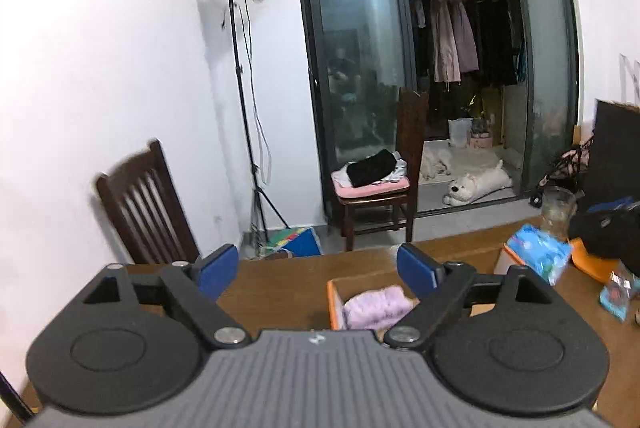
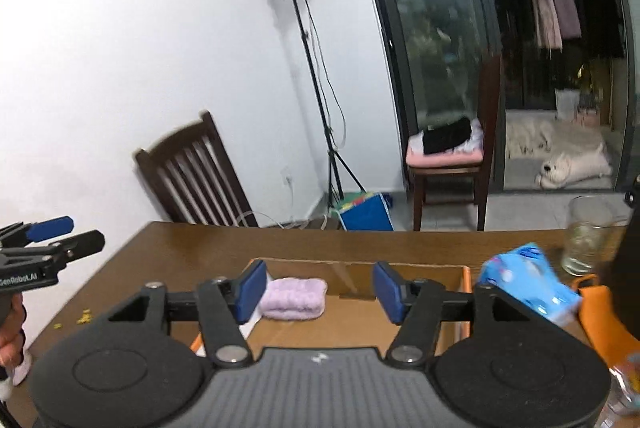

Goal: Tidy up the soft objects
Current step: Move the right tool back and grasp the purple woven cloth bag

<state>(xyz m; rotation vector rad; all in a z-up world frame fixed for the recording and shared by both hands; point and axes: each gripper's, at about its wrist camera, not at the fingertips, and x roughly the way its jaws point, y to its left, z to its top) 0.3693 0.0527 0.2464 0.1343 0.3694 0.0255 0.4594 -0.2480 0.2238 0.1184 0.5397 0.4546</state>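
Observation:
A folded lilac towel (image 2: pixel 292 298) lies in an open cardboard box (image 2: pixel 420 270) with orange edges on the wooden table (image 2: pixel 180 248). It also shows in the left wrist view (image 1: pixel 376 308), inside the box (image 1: pixel 334 296). My right gripper (image 2: pixel 320 292) is open and empty above the box, to the right of the towel. My left gripper (image 1: pixel 316 272) is open and empty, raised over the table left of the box; it also shows at the left edge of the right wrist view (image 2: pixel 60 232). A blue soft pack (image 2: pixel 528 282) lies at the box's right edge.
A glass jar (image 2: pixel 588 236) stands at the table's back right, with an orange item (image 2: pixel 600 308) and a dark bag (image 1: pixel 608 232) beside it. A wooden chair (image 2: pixel 196 175) stands behind the table. A light stand (image 2: pixel 312 67) and a second chair (image 2: pixel 452 163) stand further back.

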